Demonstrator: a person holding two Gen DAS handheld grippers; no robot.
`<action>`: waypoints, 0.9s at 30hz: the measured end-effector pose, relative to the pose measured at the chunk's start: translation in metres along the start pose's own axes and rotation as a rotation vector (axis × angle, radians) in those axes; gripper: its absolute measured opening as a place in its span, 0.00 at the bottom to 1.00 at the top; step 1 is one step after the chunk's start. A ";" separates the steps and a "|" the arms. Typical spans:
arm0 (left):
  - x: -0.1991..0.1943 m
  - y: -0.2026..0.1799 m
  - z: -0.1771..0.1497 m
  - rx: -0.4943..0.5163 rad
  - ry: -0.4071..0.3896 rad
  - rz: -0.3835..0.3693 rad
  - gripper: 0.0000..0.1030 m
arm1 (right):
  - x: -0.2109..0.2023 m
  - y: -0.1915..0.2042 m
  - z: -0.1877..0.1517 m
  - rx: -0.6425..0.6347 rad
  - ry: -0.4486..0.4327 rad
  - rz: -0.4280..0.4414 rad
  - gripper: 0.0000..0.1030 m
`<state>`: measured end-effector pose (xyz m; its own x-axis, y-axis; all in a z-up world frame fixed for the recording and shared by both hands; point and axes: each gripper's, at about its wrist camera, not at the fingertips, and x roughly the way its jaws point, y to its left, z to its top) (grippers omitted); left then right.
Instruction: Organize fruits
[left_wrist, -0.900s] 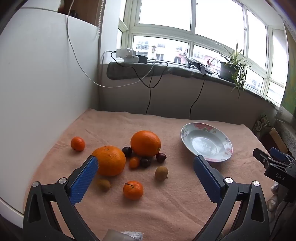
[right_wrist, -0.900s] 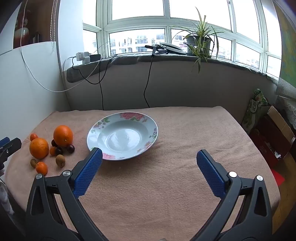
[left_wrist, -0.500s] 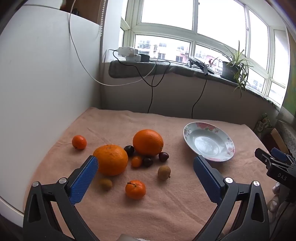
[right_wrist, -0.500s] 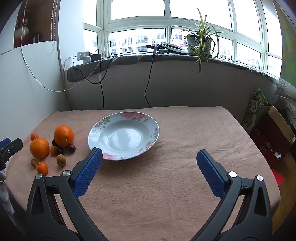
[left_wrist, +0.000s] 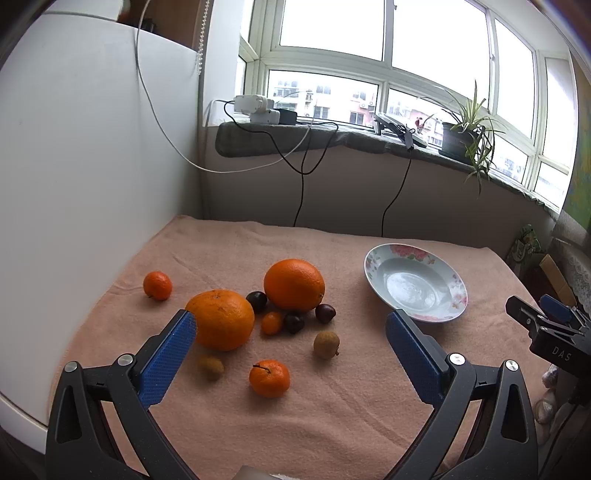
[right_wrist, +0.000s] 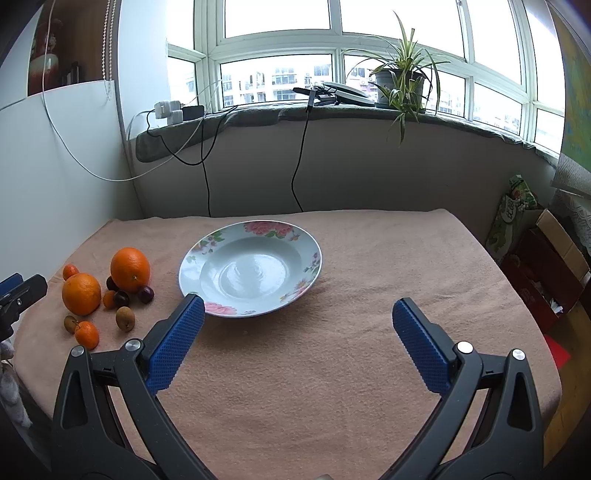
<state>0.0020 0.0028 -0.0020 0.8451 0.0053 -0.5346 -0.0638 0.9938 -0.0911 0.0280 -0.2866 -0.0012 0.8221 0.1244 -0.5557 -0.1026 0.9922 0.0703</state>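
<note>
Pink terry cloth (left_wrist: 332, 413) covers the table, and all the fruits lie on its left part, well apart from the right edge. The left gripper (left_wrist: 291, 354) hangs above this group with its blue pads wide apart and nothing between them. The right gripper (right_wrist: 297, 347) is also spread fully and holds nothing; it hovers over bare cloth, just in front of the flowered plate (right_wrist: 314, 251). The plate has no fruit in it and stands to the right of the fruits. In the left wrist view, the near orange (left_wrist: 220, 319) lies just beside the left pad of the left gripper, and the far orange (left_wrist: 294, 284) stands behind it, a little to the right. Between and in front of these two are small fruits close together: three dark round ones, the first (left_wrist: 256, 301) between the oranges, the second (left_wrist: 294, 322) and the third (left_wrist: 325, 313) before the far orange, and one very small orange fruit (left_wrist: 272, 322) beside them. A mandarin with a stem (left_wrist: 269, 378) lies nearest to the camera. Two brownish small fruits lie at its sides, one (left_wrist: 211, 367) on the left and one (left_wrist: 326, 344) on the right. Another mandarin (left_wrist: 157, 285) lies alone, far to the left, near the white panel (left_wrist: 74, 184). On the windowsill (right_wrist: 332, 110) behind the table stands a potted plant (right_wrist: 400, 79), and cables hang down from the sill.
</note>
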 end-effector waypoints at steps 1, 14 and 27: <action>0.000 0.000 0.000 -0.001 0.000 0.000 0.99 | -0.001 0.000 0.000 -0.002 -0.001 0.000 1.00; 0.001 -0.001 -0.001 -0.001 0.003 -0.003 0.99 | -0.002 0.001 0.001 0.004 0.001 0.002 1.00; 0.002 0.001 -0.002 -0.006 0.004 -0.005 0.99 | 0.001 0.002 -0.001 0.004 0.014 0.009 1.00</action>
<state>0.0022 0.0035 -0.0047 0.8433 -0.0003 -0.5374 -0.0627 0.9931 -0.0990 0.0282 -0.2849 -0.0022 0.8132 0.1330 -0.5666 -0.1074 0.9911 0.0784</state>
